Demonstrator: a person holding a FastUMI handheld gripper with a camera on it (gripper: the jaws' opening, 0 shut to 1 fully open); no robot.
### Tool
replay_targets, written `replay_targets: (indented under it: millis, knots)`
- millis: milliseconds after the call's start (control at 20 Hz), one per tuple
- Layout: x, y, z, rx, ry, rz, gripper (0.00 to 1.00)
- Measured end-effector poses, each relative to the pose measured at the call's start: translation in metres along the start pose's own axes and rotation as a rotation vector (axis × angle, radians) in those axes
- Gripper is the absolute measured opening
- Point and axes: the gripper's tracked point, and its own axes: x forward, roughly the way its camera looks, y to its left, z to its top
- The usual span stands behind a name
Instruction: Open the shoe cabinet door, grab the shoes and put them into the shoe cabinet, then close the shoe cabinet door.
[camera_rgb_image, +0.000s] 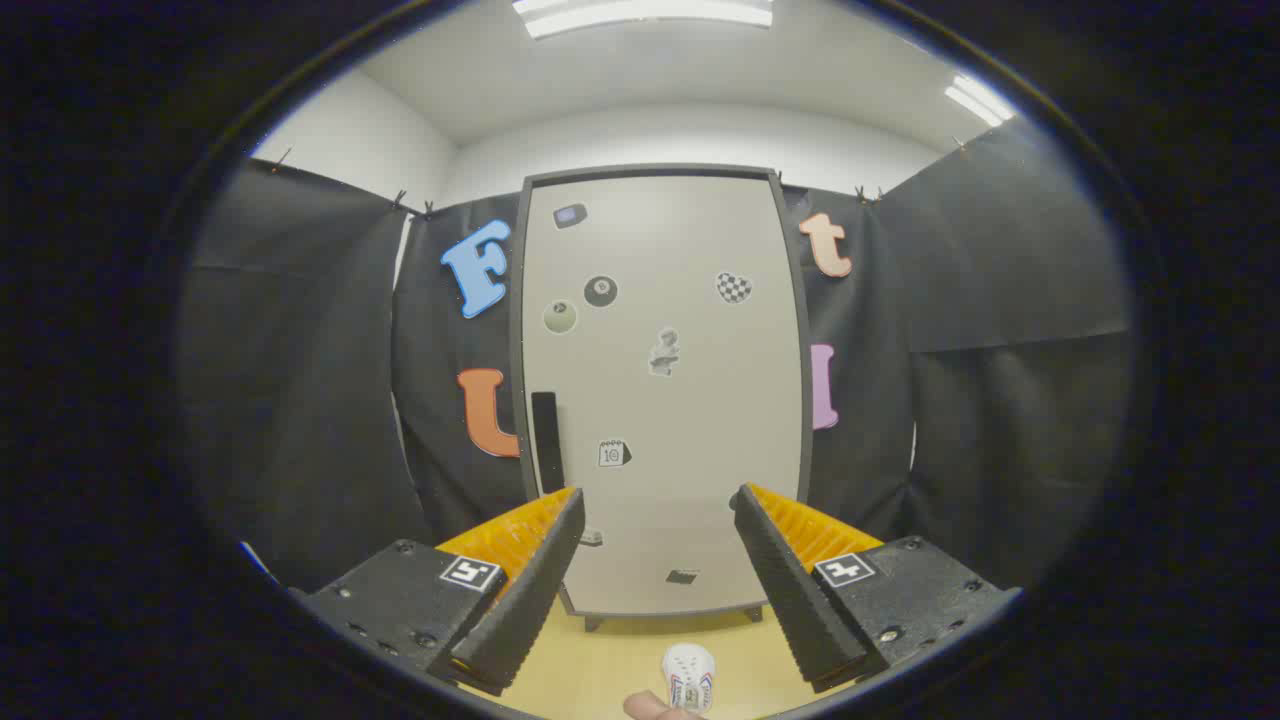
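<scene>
A tall shoe cabinet (660, 400) with a pale door in a dark frame stands straight ahead, beyond my fingers, and its door is closed. A dark vertical handle (546, 440) sits at the door's left edge, and several stickers dot the door. On the yellow floor (620, 665) just below and between my fingers lies a small white shoe (689, 675). My gripper (658, 505) is open, its fingers wide apart with nothing between them.
Black cloth walls close in the cabinet on both sides. A fingertip (655, 706) shows just in front of the shoe. The cabinet stands on short dark feet on the yellow floor.
</scene>
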Motion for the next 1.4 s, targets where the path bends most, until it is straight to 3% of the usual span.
replay_targets:
  millis: [850,1400]
  knots:
    - [0.035,-0.018,-0.002,-0.012,-0.004,0.001,0.99]
    - [0.113,0.073,-0.002,-0.016,-0.006,0.164,0.99]
